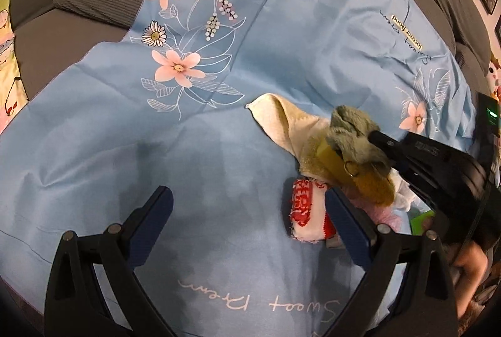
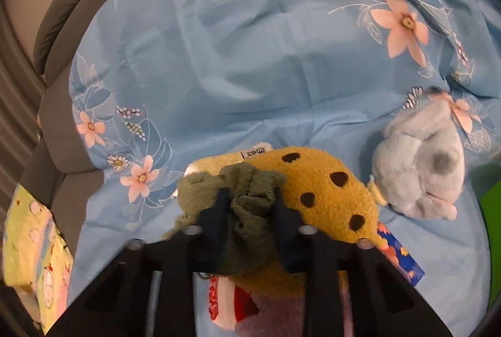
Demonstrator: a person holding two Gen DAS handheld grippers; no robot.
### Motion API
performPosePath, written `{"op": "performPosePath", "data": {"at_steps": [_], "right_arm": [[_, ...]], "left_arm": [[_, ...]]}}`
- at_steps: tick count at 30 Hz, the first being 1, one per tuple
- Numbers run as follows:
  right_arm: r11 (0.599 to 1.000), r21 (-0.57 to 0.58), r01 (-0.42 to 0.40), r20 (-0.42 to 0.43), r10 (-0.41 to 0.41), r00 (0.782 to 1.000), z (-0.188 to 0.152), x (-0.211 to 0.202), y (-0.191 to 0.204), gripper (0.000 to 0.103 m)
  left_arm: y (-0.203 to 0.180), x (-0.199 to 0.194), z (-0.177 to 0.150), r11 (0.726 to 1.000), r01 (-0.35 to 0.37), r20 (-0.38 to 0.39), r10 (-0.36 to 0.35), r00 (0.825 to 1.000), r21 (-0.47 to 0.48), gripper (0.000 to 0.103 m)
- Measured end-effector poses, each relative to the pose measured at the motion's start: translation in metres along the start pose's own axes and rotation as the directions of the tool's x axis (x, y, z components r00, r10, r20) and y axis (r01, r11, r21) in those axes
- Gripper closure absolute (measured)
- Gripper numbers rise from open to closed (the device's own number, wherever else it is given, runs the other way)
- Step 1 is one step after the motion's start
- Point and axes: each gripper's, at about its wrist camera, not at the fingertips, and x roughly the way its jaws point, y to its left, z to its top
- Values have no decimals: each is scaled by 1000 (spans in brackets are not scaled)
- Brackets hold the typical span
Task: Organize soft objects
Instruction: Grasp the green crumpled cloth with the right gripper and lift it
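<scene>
Jaws of the right gripper (image 2: 250, 205) are clamped on a crumpled grey-green fuzzy cloth (image 2: 250, 196), bunching it so it lifts in one piece off the mustard plush with dark spots (image 2: 319, 189) beneath. That heap sits toward the near edge of the blue flowered sheet (image 2: 235, 55), presumably gathered there for sorting. Close by, the left gripper (image 1: 247, 205) hangs with its jaws apart and empty, one finger just beside a red-and-white knitted piece (image 1: 305, 208). A pale blue plush (image 2: 419, 168), rounded and fleecy, lies apart toward the sheet's right edge.
</scene>
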Motion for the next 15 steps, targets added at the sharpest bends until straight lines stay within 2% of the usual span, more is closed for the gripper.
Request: {"op": "performPosePath", "data": {"at_steps": [5,10,12,15], "right_arm": [[997,2,-80,71,80,994,-9,-49,-1,86],[993,-7,-119,107,119,987,-42,-113,-7,86],[993,-6,-118,89,118,989,-56,-124,-12,86],[994,0,-114,-23,114,993,-79,-124,-24,86]], "left_arm": [[4,-4,1,999,-42,20,43,999,-17,6],[1,-7,-1,999,-34,23,34,999,-2,6],[-4,-9,-2,999,-33,37,32,999,29,6],[-9,-11,-5,999,-24,42,22,999,48,6]]}}
